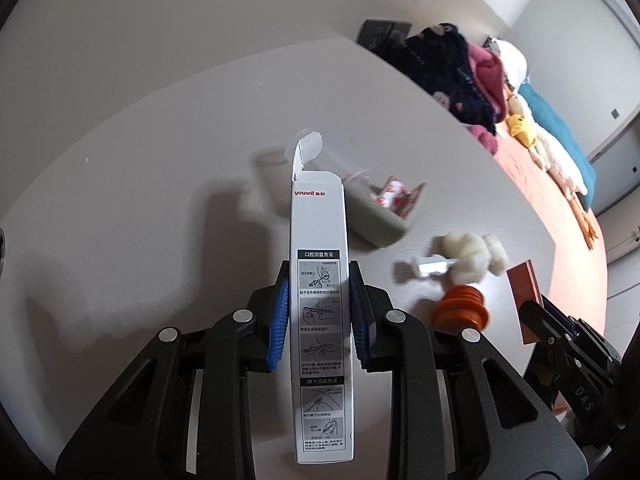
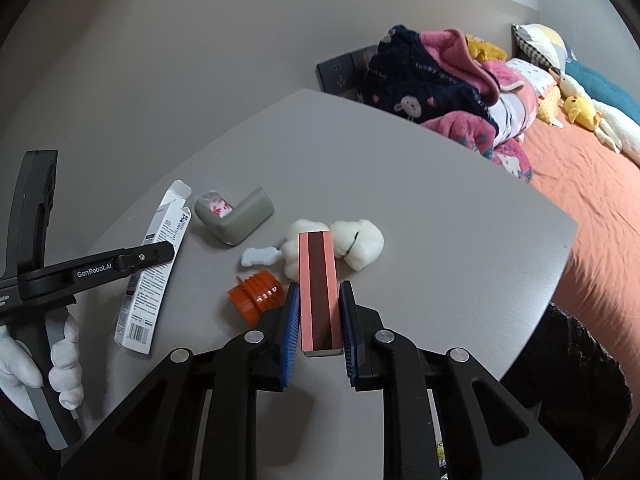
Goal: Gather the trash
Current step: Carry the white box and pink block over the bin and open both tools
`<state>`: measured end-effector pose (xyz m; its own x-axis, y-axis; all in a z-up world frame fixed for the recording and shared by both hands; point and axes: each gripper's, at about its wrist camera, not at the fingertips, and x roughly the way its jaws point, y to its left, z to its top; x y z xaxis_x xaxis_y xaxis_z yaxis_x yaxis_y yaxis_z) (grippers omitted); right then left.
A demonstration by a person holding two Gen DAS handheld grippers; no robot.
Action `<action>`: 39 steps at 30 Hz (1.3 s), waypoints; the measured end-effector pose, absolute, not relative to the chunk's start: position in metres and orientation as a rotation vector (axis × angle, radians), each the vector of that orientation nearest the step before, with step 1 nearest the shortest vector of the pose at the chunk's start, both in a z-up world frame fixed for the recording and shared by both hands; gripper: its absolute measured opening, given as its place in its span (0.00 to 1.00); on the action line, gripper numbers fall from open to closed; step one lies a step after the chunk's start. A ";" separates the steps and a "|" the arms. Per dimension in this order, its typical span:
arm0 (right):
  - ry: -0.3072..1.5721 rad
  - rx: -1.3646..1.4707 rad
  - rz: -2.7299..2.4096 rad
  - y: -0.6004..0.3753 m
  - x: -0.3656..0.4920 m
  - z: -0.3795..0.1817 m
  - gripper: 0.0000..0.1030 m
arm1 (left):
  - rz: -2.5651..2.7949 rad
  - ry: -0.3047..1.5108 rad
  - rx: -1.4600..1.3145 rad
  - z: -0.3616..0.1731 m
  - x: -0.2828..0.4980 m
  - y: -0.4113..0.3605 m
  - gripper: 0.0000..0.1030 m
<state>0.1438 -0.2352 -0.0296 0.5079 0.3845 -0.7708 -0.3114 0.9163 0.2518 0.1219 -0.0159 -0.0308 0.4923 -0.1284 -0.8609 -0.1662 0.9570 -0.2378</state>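
Two pieces of trash are lifted for carrying: my left gripper point(image 1: 318, 312) clamps the white carton point(image 1: 320, 280); my right gripper point(image 2: 319, 320) pinches the pink box point(image 2: 318, 292); bellows point(image 2: 256, 294) waits at its 9 o'clock.

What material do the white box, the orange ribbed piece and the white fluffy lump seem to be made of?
White box: thin printed cardboard, matte, with a folded tuck flap at its open end. Orange ribbed piece: probably moulded plastic or rubber; its ridges show glossy highlights. White fluffy lump: looks like cotton wool or stuffing, soft and fibrous with fuzzy edges, though the exact fibre cannot be told.
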 end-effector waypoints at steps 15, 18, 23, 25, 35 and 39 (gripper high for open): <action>0.891 0.141 0.374 -0.263 0.109 -0.005 0.20 | -0.127 0.988 -0.279 -0.002 0.105 -0.047 0.26; 0.885 0.150 0.363 -0.270 0.103 -0.002 0.20 | -0.164 0.984 -0.270 0.002 0.104 -0.057 0.26; 0.863 0.163 0.332 -0.284 0.089 0.005 0.20 | -0.223 0.974 -0.246 0.008 0.102 -0.076 0.26; 0.856 0.171 0.318 -0.291 0.083 0.007 0.20 | -0.245 0.970 -0.236 0.010 0.100 -0.084 0.26; 0.825 0.201 0.252 -0.328 0.058 0.016 0.20 | -0.354 0.965 -0.187 0.017 0.096 -0.129 0.26; 0.817 0.211 0.223 -0.343 0.050 0.018 0.20 | -0.385 0.964 -0.168 0.018 0.094 -0.146 0.26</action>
<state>0.0497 -0.3428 0.0178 0.6633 0.2769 -0.6953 -0.1152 0.9558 0.2707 0.0941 -0.1459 0.0180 0.5093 -0.3921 -0.7661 0.2444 0.9194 -0.3081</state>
